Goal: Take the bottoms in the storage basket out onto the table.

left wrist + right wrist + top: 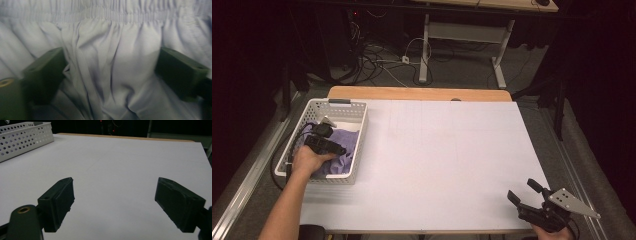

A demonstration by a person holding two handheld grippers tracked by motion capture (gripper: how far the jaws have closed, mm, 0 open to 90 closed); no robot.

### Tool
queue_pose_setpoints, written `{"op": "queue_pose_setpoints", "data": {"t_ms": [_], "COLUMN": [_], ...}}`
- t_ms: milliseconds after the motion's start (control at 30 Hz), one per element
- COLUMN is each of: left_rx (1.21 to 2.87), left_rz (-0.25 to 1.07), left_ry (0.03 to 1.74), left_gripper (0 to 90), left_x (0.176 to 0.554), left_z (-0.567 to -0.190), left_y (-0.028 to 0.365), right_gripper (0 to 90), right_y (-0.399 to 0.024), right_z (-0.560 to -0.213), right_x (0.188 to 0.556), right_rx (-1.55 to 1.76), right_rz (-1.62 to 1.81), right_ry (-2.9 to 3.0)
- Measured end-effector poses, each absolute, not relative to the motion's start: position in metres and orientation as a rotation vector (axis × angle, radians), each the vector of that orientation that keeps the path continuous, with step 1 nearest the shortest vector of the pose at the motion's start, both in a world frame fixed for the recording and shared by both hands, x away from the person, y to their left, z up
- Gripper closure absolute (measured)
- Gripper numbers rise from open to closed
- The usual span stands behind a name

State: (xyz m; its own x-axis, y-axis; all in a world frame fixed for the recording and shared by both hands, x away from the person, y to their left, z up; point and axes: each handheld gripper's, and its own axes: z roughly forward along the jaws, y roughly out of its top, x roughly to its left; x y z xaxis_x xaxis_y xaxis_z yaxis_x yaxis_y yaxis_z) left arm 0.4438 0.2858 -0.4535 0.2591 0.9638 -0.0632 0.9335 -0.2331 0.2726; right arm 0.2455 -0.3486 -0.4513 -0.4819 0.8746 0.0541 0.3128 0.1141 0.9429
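Lilac woven cloth, one garment [107, 62], gathered elastic waistband across the top of the left gripper view, body fallen into soft vertical folds; location: inside the white perforated basket [357, 150] at the left edge of the worktop [447, 160]. Left tongs [328, 146]: lowered into the basket, jaws spread wide to either side of a raised fold of the garment, pads [47, 75] against or just beside the cloth but not pinching it, so nothing is held yet. To take it well, sink the tongs a little deeper so the fold sits fully between the pads, close on several layers at once, and aim just below the waistband, where the gathered fabric is thickest and least likely to slip. A thin single fold would probably pull free on the lift. Lift straight up clear of the basket wall, so the cloth does not catch the rim and drag the light basket along. Right tongs [524, 192]: near right corner of the worktop, jaws wide apart, holding nothing, well apart from the basket. Keep them parked there, or bring them across to steady the basket rim if it shifts.
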Motion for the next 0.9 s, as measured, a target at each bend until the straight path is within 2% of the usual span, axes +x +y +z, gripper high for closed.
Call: {"op": "queue_pose_setpoints", "data": {"t_ms": [100,167,300,333,400,433,567,600,900], "left_rx": [2.28,2.275,2.293,2.302,2.313,2.317,2.326,2.336,2.316], "left_rz": [0.173,0.174,0.173,0.169,0.158,0.148,0.11,0.111,0.136], "left_ry": [1.749,1.747,1.745,1.736,1.718,1.709,1.691,1.669,1.644], "left_gripper": [20.7,33.2,42.3,49.3,57.4,57.4,70.9,76.6,78.9], "left_x": [0.443,0.443,0.443,0.443,0.443,0.443,0.444,0.444,0.442], "left_z": [-0.452,-0.449,-0.447,-0.447,-0.446,-0.445,-0.444,-0.444,-0.434], "left_y": [0.284,0.28,0.275,0.273,0.271,0.27,0.268,0.266,0.269], "right_gripper": [16.7,16.7,16.7,16.7,16.7,16.7,16.8,16.8,16.7], "right_y": [-0.348,-0.348,-0.348,-0.348,-0.348,-0.348,-0.348,-0.348,-0.349], "right_z": [-0.451,-0.451,-0.451,-0.451,-0.451,-0.451,-0.451,-0.451,-0.451], "right_x": [0.245,0.245,0.245,0.245,0.245,0.245,0.245,0.245,0.245], "right_rx": [1.144,1.149,1.144,1.142,1.142,1.142,1.143,1.142,1.157], "right_rz": [1.368,1.371,1.37,1.369,1.368,1.368,1.369,1.367,1.37], "right_ry": [1.861,1.861,1.863,1.864,1.864,1.864,1.861,1.862,1.855]}}
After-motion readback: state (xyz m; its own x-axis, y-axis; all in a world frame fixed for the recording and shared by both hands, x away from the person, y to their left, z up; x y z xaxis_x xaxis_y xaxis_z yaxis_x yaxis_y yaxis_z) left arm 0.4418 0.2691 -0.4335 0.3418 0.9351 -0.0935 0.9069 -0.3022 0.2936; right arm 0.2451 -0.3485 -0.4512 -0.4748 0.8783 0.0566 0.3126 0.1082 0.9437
